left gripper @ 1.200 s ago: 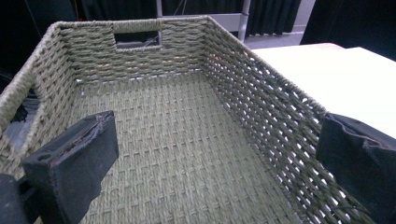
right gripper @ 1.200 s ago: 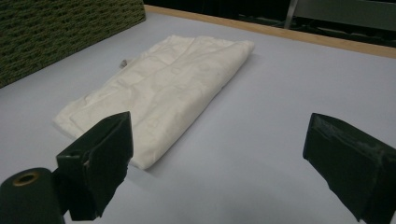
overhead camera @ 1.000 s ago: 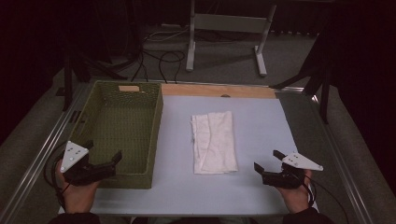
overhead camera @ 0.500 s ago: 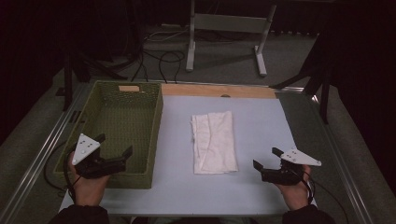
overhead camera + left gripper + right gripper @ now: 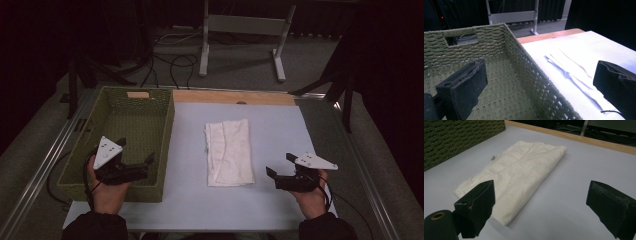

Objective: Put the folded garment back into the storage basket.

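A folded white towel [image 5: 228,151] lies flat in the middle of the pale table top [image 5: 280,125]. A green woven basket [image 5: 170,125] stands at the left with nothing in it. My left gripper [image 5: 136,151] hovers open above the basket's near right corner. In the left gripper view its jaws [image 5: 541,82] straddle the basket's right wall [image 5: 529,65], with the towel [image 5: 571,70] beyond. My right gripper [image 5: 280,165] is open just right of the towel's near corner, aimed at it. In the right gripper view [image 5: 544,205] the towel [image 5: 521,172] lies ahead, untouched.
A wooden strip [image 5: 235,97] runs along the table's far edge. Metal rails [image 5: 45,165] border both sides. A grey stand [image 5: 245,30] and cables [image 5: 165,62] sit on the floor beyond. The basket's dark green wall [image 5: 461,137] fills the upper left of the right gripper view.
My left gripper has moved forward and to the right, from the basket's near left corner to above its near right part. The right gripper has barely shifted.
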Demonstrator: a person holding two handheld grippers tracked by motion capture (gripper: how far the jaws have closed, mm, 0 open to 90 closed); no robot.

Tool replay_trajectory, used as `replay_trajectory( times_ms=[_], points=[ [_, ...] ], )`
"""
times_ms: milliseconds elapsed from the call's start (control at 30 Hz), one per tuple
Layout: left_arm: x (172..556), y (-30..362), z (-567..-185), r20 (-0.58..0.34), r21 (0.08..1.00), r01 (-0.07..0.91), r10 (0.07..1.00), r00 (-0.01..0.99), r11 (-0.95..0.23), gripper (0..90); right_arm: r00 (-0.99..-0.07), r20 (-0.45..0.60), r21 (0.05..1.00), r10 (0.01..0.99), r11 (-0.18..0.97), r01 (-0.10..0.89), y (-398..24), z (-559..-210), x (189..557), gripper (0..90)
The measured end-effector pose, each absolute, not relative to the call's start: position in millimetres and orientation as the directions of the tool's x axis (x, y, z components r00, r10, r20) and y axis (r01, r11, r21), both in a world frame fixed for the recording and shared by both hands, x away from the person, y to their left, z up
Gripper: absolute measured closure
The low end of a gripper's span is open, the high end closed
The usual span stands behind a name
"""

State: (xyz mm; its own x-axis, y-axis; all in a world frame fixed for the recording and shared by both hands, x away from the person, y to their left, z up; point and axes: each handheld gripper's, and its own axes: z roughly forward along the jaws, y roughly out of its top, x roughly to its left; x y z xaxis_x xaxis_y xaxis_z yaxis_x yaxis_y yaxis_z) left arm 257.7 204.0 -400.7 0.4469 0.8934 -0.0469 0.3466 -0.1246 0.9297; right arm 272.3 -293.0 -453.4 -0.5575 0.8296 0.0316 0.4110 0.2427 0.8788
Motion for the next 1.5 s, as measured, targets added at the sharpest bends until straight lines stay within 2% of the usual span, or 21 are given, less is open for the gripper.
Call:
replay_trajectory(
  times_ms=[533, 833, 1300, 1500],
  points=[
    [277.6, 163.2, -397.3, -0.037, 0.920, 0.356, 0.866, 0.498, -0.165, 0.0, -0.574, 0.037, 0.871, 0.818, 0.255, 0.420, -280.2, -452.9, 281.2, 8.2],
    [288.0, 139.6, -398.2, -0.063, 0.916, 0.368, 0.849, 0.524, -0.159, 0.0, -0.579, 0.038, 0.870, 0.815, 0.258, 0.420, -273.8, -450.8, 285.9, 8.2],
    [292.0, 110.6, -399.2, -0.071, 0.911, 0.374, 0.829, 0.554, -0.172, 0.0, -0.587, 0.045, 0.868, 0.808, 0.259, 0.423, -263.7, -451.3, 293.0, 8.2],
    [292.6, 84.8, -401.4, -0.064, 0.910, 0.368, 0.815, 0.577, -0.189, 0.0, -0.591, 0.055, 0.869, 0.805, 0.252, 0.425, -259.9, -453.3, 295.8, 8.2]
  ],
)
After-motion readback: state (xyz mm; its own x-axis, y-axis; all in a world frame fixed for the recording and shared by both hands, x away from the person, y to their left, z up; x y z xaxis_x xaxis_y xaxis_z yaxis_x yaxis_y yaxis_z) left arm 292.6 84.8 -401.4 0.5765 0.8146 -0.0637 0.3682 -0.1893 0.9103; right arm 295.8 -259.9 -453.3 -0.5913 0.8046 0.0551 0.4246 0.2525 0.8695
